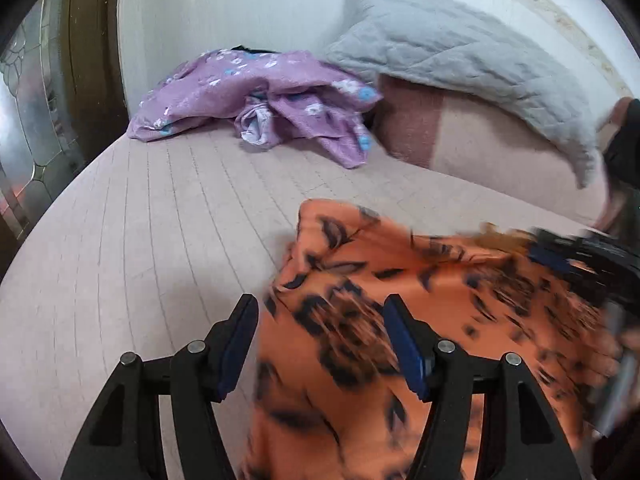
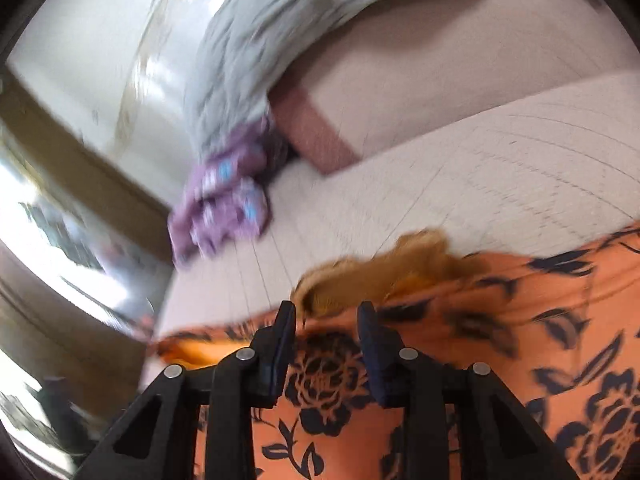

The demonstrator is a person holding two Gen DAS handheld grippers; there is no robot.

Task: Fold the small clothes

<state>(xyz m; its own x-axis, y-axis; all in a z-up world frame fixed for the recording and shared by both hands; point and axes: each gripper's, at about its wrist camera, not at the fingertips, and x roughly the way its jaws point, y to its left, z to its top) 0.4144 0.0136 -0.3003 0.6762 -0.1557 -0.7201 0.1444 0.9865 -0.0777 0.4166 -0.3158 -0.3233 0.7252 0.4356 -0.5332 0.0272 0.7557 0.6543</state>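
Observation:
An orange garment with a dark flower print lies on the pale quilted bed sheet. My left gripper hovers open over the garment's left part, its pads touching nothing. At the right edge of the left wrist view my right gripper is blurred at the garment's far edge. In the right wrist view the right gripper is shut on a bunched edge of the orange garment. There the print stays sharp while the room smears.
A crumpled purple flowered garment lies at the back of the bed by the white wall. A grey quilt rests on a pink pillow at the back right. A wooden door frame and glass panel stand left. Bare sheet lies beyond the orange garment.

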